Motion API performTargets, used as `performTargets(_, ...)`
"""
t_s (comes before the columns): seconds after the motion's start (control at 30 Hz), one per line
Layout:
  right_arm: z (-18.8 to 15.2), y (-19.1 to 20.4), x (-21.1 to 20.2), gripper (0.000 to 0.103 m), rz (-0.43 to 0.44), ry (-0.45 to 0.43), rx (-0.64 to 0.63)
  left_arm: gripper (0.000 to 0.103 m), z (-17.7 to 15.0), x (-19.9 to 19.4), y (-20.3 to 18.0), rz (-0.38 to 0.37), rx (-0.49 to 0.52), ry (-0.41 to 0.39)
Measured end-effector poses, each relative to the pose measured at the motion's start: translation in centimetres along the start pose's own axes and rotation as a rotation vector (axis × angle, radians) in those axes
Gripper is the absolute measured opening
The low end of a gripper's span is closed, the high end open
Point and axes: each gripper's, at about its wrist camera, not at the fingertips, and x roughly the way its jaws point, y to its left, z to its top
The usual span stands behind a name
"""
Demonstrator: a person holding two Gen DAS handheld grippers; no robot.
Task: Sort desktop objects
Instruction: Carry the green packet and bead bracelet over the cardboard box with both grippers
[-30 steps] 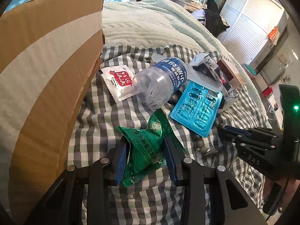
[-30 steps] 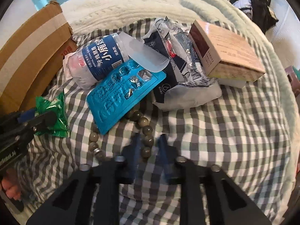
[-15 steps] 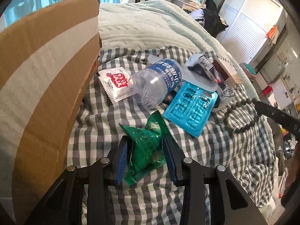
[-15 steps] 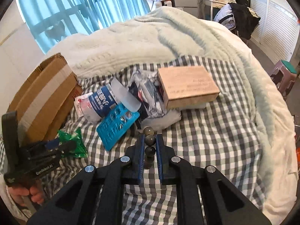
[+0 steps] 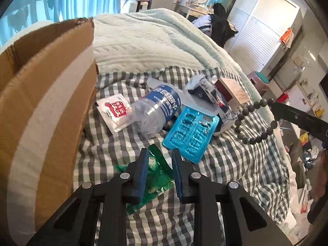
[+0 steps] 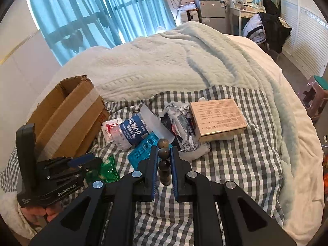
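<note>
Left wrist view: the left tongs [image 5: 160, 160] clamp the green sachet [image 5: 152, 176], low over the checked cloth, cardboard box [image 5: 47, 102] just left of them.

Right wrist view: the right tongs [image 6: 164, 160] pinch the bead bracelet [image 6: 164, 153], lifted. Bottle [image 6: 131, 133], blue blister pack [image 6: 143, 151], tan carton [image 6: 217, 121] ahead: unsorted, most work left.

We count one open brown cardboard box [image 6: 67, 121], one crushed clear plastic water bottle with a blue label [image 5: 157, 108], one blue foil blister pack [image 5: 191, 132], one white sachet with a red print [image 5: 114, 111], one crumpled green foil packet [image 5: 154, 179], one tan rectangular carton [image 6: 217, 119], one string of dark round beads [image 5: 249, 123], and two black hand-held grippers [image 6: 164, 160] [image 5: 160, 162].
</note>
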Motion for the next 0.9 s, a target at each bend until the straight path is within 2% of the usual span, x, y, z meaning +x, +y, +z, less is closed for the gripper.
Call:
performTargets(0.07, -0.1, 0.1, 0.2, 0.011, -0.003, 0.009, -0.007, 0.026, -0.4, 0.8, 0.2, 0.008, -0.014, 0.036)
performTargets(0.1, -0.2, 0.1, 0.4, 0.011, -0.010, 0.014, -0.004, 0.033, -0.6, 1.0, 0.3, 0.028, -0.022, 0.042)
performTargets(0.13, -0.2, 0.1, 0.5, 0.011, -0.006, 0.017, -0.001, 0.048, -0.8, 1.2, 0.4, 0.044, -0.022, 0.042)
performTargets(0.17, -0.3, 0.1, 0.6, 0.011, -0.002, 0.025, 0.003, 0.056, -0.9, 1.1, 0.5, 0.064, -0.013, 0.027)
performTargets(0.2, -0.4, 0.0, 0.7, 0.011, -0.005, 0.027, 0.008, 0.069, -1.0, 1.1, 0.5, 0.082, -0.007, 0.012)
performTargets(0.27, -0.5, 0.0, 1.0, 0.011, 0.001, 0.035, 0.009, 0.079, -1.1, 1.2, 0.5, 0.101, 0.006, -0.003)
performTargets(0.47, -1.0, 0.3, 1.7, 0.011, 0.005, 0.065, 0.002, 0.080, -2.5, 4.5, 1.1, 0.122, 0.018, 0.097)
performTargets(0.57, -1.2, 0.2, 2.0, 0.011, 0.007, 0.074, 0.007, 0.078, -2.9, 4.4, 1.1, 0.120, 0.047, 0.073)
performTargets(0.6, -1.3, 0.1, 2.1, 0.011, 0.005, 0.078, 0.010, 0.069, -2.9, 4.4, 1.0, 0.114, 0.054, 0.070)
performTargets(0.63, -1.3, 0.1, 2.3, 0.011, 0.007, 0.086, 0.012, 0.052, -2.8, 4.3, 1.0, 0.111, 0.062, 0.066)
performTargets(0.73, -1.5, 0.2, 2.4, 0.011, 0.010, 0.093, 0.014, 0.043, -2.4, 3.8, 1.2, 0.099, 0.059, 0.061)
performTargets(0.9, -1.4, 0.8, 1.7, 0.011, 0.015, 0.074, -0.003, 0.040, -1.8, 2.8, 1.4, 0.060, 0.025, 0.044)
